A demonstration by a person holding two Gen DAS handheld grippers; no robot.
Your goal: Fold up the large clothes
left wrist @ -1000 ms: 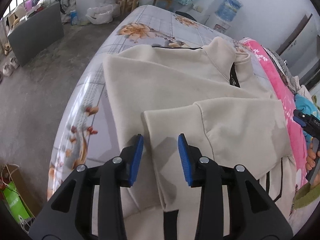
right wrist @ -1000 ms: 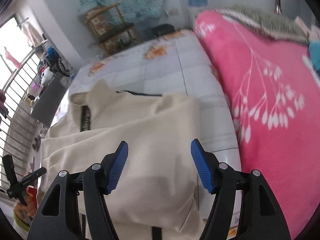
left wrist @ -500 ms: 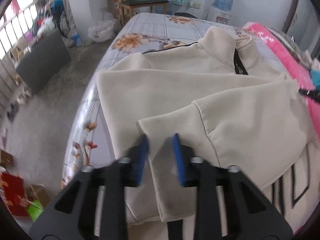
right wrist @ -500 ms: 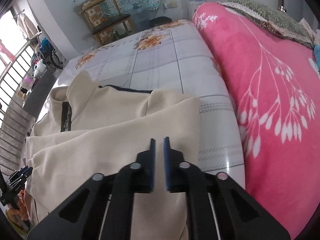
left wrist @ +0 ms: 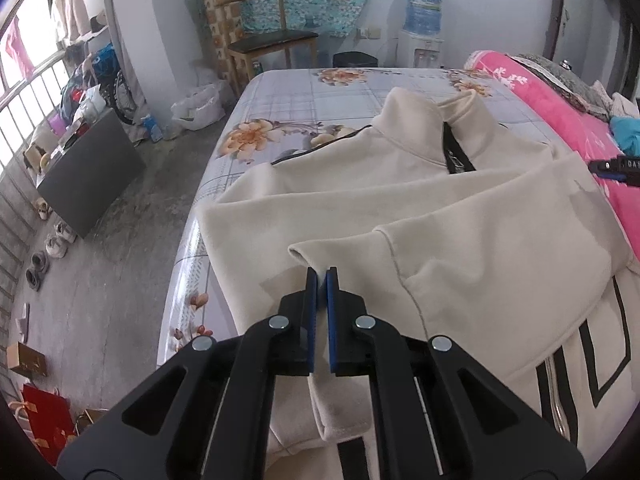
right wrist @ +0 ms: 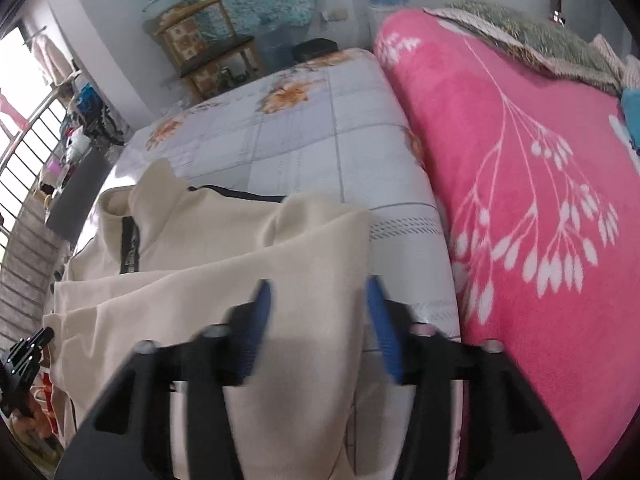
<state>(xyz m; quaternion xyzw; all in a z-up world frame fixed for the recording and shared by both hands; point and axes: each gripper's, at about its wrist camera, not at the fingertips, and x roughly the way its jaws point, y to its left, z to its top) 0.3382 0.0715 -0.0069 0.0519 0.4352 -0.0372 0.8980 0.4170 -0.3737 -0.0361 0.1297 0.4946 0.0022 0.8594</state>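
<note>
My bedroom, daylight from the barred window (left wrist: pixel 24 92) on my left.

Beyond the bed's (left wrist: pixel 304 96) far edge I see a wooden chair (left wrist: pixel 266 40), a water dispenser (left wrist: pixel 422 28), white walls (left wrist: pixel 492 4) and grey concrete floor (left wrist: pixel 120 264).

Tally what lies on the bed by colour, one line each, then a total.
Cream: 1, jacket
Pink: 1, blanket
Grey-green: 1, blanket
Turquoise: 1, cloth
Total: 4, on the floral sheet
</note>
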